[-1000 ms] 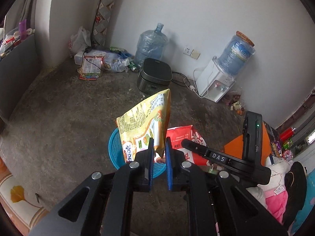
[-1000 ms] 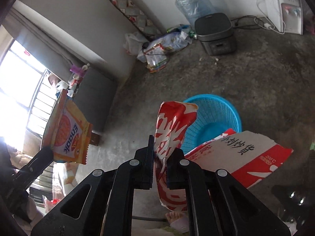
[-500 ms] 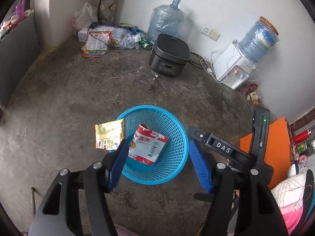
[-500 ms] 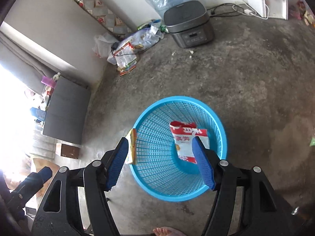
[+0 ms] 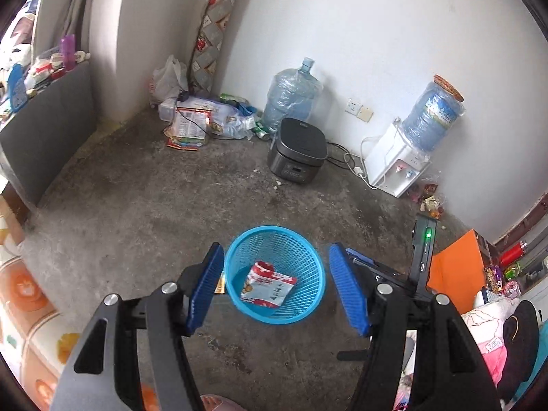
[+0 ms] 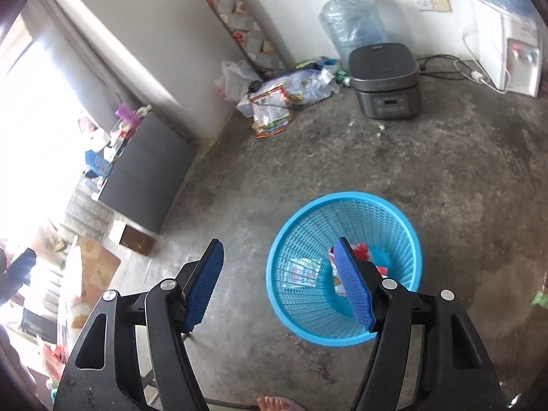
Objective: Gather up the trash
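Dropped both bags a moment ago; no longer pinched, now let go. Left gripper (image 5: 277, 289) wide open with nothing between the blue pads (image 5: 204, 289). Right gripper (image 6: 279, 282) wide open too, holding nothing. Hanging just over the blue basket (image 5: 310, 303), likely to let trash fall straight in. Red and white bag (image 5: 269, 284) lying flat at the bottom of the basket. Yellow bag (image 5: 221, 282) missed, down on the floor touching the basket's outer wall, mostly hidden behind the left pad. Further off, more wrappers (image 5: 186, 130) piled in the corner by the wall, probably next to pick up. Beyond, a black cooker (image 5: 296, 150) near the water jug (image 5: 291, 94).
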`<state>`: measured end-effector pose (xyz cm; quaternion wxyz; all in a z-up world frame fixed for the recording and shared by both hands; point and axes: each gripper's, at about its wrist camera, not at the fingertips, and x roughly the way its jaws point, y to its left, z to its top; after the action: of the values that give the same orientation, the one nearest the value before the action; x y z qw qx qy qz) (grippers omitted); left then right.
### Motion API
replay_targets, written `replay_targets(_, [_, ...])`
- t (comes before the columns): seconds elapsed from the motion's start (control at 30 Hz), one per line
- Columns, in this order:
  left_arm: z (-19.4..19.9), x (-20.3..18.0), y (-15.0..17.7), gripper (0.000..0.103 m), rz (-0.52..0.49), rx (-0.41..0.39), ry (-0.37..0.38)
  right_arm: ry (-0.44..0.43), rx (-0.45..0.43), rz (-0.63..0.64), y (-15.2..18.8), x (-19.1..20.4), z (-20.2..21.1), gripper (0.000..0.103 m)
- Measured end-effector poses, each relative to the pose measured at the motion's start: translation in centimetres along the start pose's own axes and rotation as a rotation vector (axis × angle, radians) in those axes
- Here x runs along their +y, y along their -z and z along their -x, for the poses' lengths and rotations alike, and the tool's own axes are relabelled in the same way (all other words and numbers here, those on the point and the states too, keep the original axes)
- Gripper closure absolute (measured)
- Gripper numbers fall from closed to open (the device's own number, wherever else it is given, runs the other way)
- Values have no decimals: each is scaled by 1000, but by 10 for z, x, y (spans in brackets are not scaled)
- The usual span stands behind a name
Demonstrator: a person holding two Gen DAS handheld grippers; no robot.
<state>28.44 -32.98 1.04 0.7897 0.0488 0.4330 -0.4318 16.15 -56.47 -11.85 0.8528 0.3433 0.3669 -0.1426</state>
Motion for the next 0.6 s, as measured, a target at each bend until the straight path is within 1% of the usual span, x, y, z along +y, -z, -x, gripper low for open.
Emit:
replay_targets(0.07, [31,20,6,38,23,-22,-41,-33,55,80,4,24,-19,39])
replay_targets(0.17, [80,57,21,36,73,-62,-125,-68,168,188,16,61,-63,39])
replay_targets(0.27, [125,93,38,35,140,-97,-198,-58,276,281,36,97,-121,39])
replay_targets(0.37, [164,123,59,35,203,-126,-265,9,391,343,58,119,-195,39])
replay_targets(0.43, [185,138,72,35,238,-135,-301,68,454,364,74,126,-244,39])
replay_targets(0.47, [195,144,77,35,251,-138,-320,95,490,383,81,127,-269,41])
replay_targets(0.53, [211,155,88,35,270,-138,-355,165,537,395,94,124,-316,43])
replay_targets(0.6, [227,165,101,35,298,-133,-385,243,580,370,106,114,-359,45])
